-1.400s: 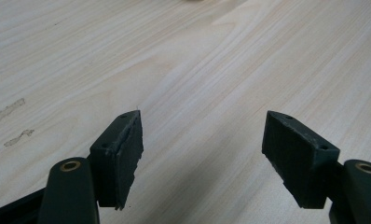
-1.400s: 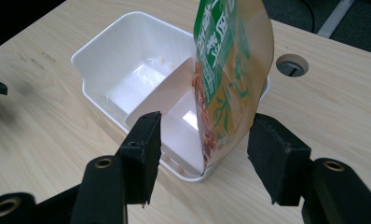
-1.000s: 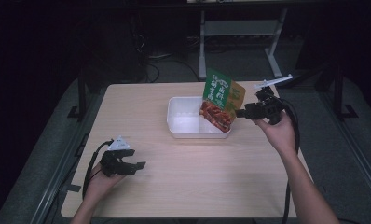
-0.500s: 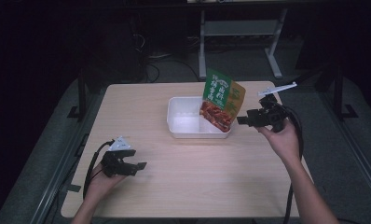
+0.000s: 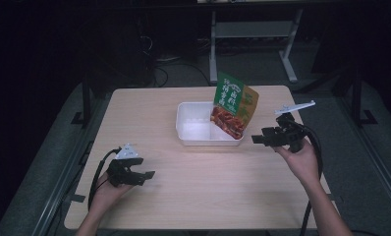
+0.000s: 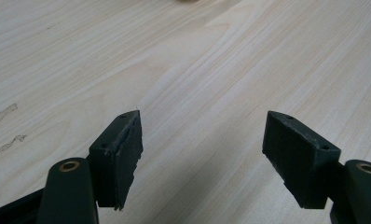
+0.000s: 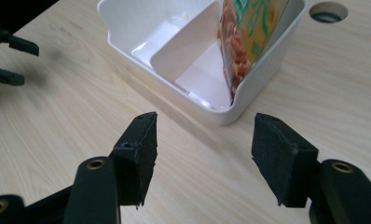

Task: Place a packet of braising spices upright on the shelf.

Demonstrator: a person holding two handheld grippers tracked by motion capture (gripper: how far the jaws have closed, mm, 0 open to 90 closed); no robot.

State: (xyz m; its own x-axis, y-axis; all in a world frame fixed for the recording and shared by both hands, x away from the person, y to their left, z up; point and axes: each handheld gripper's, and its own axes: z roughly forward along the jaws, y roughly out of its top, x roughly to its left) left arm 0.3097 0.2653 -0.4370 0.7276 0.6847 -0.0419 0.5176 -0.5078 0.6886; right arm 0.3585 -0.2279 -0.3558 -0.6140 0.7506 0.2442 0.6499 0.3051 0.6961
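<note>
Backing off from the white tray (image 5: 193,129), the right gripper (image 5: 260,139) has just spread its empty jaws; the snack packet (image 5: 234,104) leans upright in the tray's right compartment. The left gripper (image 5: 147,174) rests spread, empty.

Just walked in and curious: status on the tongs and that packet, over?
Both tongs, left and right, open, empty. Green-and-orange food packet leaning in white plastic divided tray. Nothing in the way.
</note>
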